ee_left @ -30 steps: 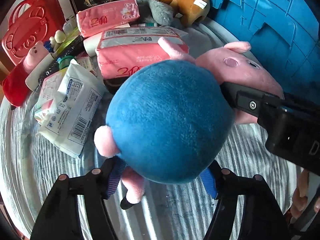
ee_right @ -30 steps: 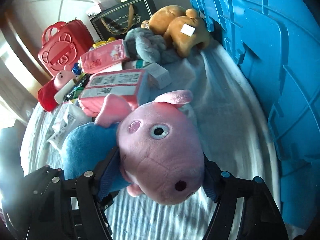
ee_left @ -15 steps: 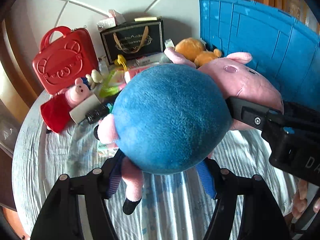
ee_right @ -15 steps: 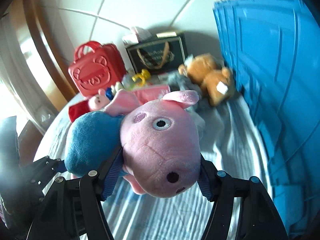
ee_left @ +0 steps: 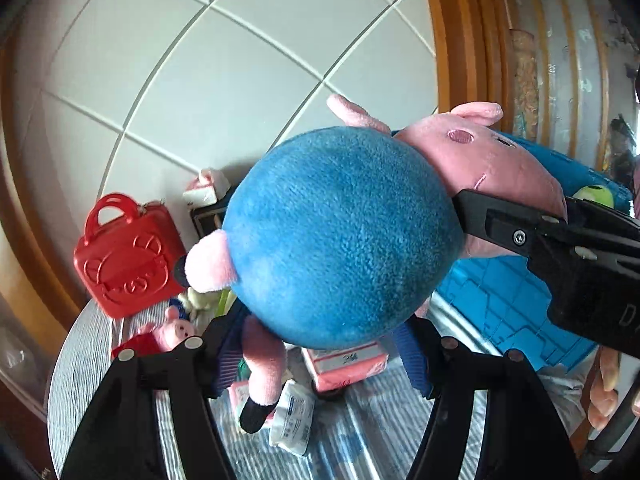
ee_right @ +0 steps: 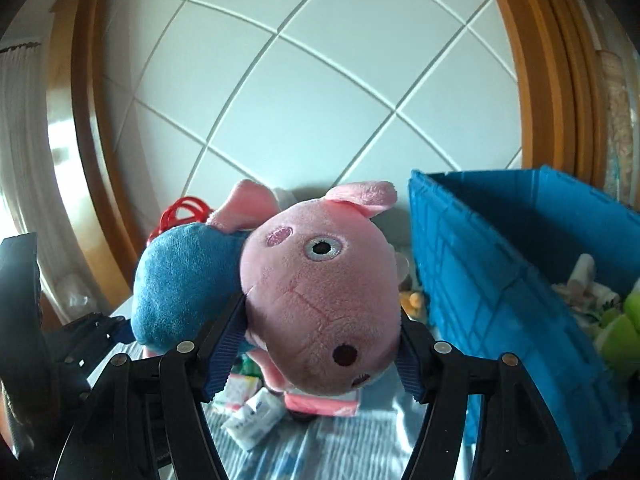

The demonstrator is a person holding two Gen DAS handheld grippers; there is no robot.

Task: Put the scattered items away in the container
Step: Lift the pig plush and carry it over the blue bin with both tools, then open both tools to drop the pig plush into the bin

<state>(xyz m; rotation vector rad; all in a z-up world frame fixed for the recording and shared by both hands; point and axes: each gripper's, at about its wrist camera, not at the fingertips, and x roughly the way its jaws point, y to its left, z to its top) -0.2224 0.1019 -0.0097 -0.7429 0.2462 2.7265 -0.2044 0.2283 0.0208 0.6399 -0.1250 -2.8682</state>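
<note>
Both claws have come up a good way vs. a sec ago: then the plush pig sat low over the striped counter w/ the clutter right behind it; now it hangs clear of the counter and the wall tiles fill most of both views. The blue bin, earlier only a wall seen from outside, now shows its rim and inside in the right wrist view. So the pick looks done and the carry is under way; prob. next is moving across over the bin rim and letting go.

Left claw (ee_left: 316, 344) is clenched on the plush pig (ee_left: 340, 236) at its blue body, pads pressing both flanks, one pink leg dangling between the fingers. Right claw (ee_right: 320, 344) is clenched on the pig's pink head, snout pointing at the camera.

Rel. to the blue bin (ee_right: 492, 264): pig is just left of its near wall, at about rim height or above, not yet over the opening. Bin already holds a green plush (ee_right: 624, 324). Left of the bin, lower down, the red case (ee_left: 128, 256) and pink tissue pack (ee_left: 344, 364) are on the counter (ee_left: 80, 360), not yet tidied.
</note>
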